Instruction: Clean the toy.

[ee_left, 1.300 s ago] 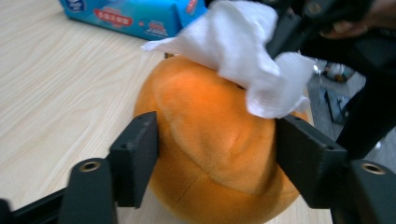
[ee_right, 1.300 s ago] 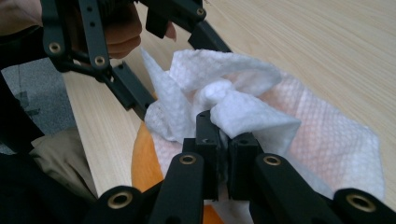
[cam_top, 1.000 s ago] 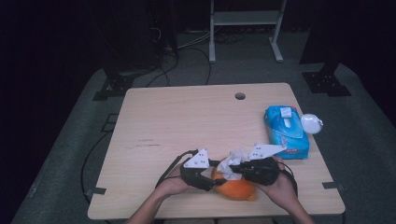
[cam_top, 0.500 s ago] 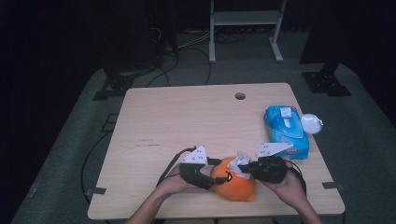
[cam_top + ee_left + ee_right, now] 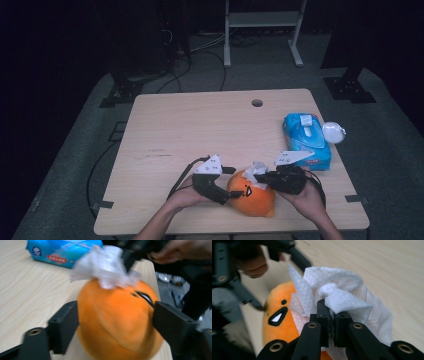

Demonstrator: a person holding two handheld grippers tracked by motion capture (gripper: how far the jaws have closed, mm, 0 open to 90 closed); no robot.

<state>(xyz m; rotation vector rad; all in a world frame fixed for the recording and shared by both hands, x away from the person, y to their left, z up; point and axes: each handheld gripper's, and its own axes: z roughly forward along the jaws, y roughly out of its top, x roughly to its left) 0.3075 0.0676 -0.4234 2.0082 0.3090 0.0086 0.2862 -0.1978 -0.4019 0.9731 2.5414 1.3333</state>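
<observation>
Left tongs (image 5: pixel 234 194): jaws just opened wide, flanking the orange plush toy (image 5: pixel 252 196) at the worktop's (image 5: pixel 200 130) near edge; contact unclear. Right tongs (image 5: pixel 263 178): clamped tight on white tissue (image 5: pixel 255 171) atop the toy.

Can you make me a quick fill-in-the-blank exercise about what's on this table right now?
1. The right tool is shut on a crumpled white ____.
2. The soft toy between the two tools is coloured ____.
3. The blue pack of wipes lies near the table's ____ edge in the high view.
4. The left tool's jaws stand on either side of the ____.

Missing words: tissue; orange; right; toy
</observation>
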